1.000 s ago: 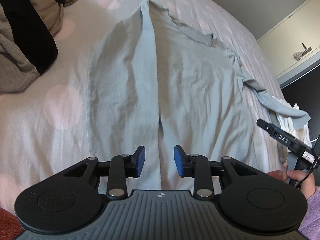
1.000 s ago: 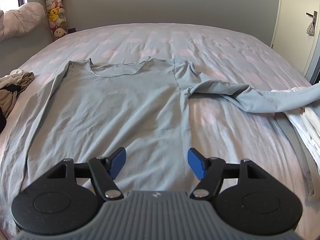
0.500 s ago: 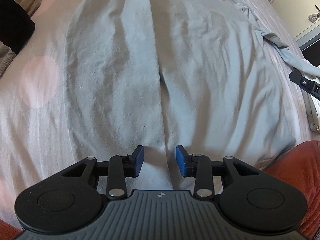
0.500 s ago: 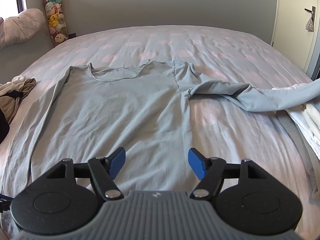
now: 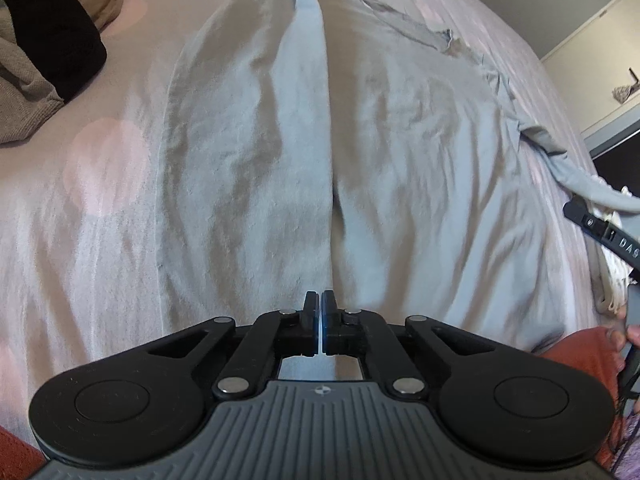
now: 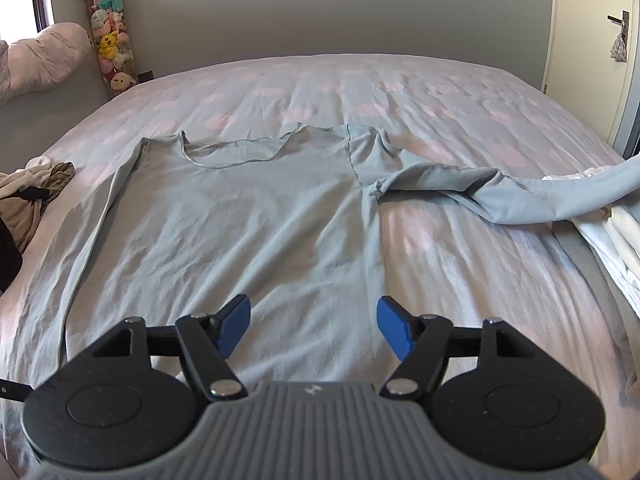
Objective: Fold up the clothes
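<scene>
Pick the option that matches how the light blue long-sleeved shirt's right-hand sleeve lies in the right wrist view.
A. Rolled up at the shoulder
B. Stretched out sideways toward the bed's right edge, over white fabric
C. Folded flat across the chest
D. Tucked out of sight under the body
B: in the right wrist view the sleeve of the shirt runs out sideways, away from the body, and passes over the white fabric at the bed's right edge.
</scene>
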The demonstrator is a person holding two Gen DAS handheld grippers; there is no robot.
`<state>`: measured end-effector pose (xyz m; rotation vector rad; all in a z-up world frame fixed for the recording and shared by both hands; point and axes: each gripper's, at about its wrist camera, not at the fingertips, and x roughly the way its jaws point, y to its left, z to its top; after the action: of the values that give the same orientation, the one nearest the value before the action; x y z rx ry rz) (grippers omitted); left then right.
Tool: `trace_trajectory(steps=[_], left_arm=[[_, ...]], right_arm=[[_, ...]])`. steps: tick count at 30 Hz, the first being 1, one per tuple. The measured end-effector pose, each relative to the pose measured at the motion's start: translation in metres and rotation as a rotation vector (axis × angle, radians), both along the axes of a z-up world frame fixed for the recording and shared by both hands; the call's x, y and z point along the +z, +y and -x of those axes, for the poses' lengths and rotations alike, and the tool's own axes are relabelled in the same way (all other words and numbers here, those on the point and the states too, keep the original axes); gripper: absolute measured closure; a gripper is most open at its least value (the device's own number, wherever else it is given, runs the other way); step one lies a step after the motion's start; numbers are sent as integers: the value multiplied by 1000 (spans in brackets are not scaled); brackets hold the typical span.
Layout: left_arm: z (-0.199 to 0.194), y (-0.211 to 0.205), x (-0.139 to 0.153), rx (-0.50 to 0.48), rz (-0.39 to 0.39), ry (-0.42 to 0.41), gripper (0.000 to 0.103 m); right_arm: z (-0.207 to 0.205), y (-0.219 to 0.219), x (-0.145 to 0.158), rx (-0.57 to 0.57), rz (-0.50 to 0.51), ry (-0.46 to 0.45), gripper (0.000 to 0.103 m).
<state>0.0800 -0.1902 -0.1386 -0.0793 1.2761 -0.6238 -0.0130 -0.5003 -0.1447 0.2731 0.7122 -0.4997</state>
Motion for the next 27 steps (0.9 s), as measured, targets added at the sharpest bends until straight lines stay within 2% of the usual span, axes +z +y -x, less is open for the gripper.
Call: trace_trajectory(steps=[4,7,13,14,15,18,25,27], left_arm=[[-10,13,20,51,66,-33,103],[-19,20,34,66,88,-45,103],[-11,-3,32,-19,13,-37,102],[-9,-7,30,-28,7,-28,95],[-9,-9,28,-32,2,-18,83],[-4,-17,21,-51,-39,-21,61],[6,-43,-5,-116,-130,19,59],[9,-47,-17,-127,-172,24,62]], right_arm=[[0,-1,0,5,1,2,30],[-1,-1,0,4,-1,1,30],[-2,0,1,5,4,8,30],[-1,0,1,4,6,7,30],[-1,0,1,3,5,5,30],[0,-1,1,-2,-1,-3,30],[2,-3,1,0,-11,-13,30],[3,-3,1,-2,-13,-17,30]])
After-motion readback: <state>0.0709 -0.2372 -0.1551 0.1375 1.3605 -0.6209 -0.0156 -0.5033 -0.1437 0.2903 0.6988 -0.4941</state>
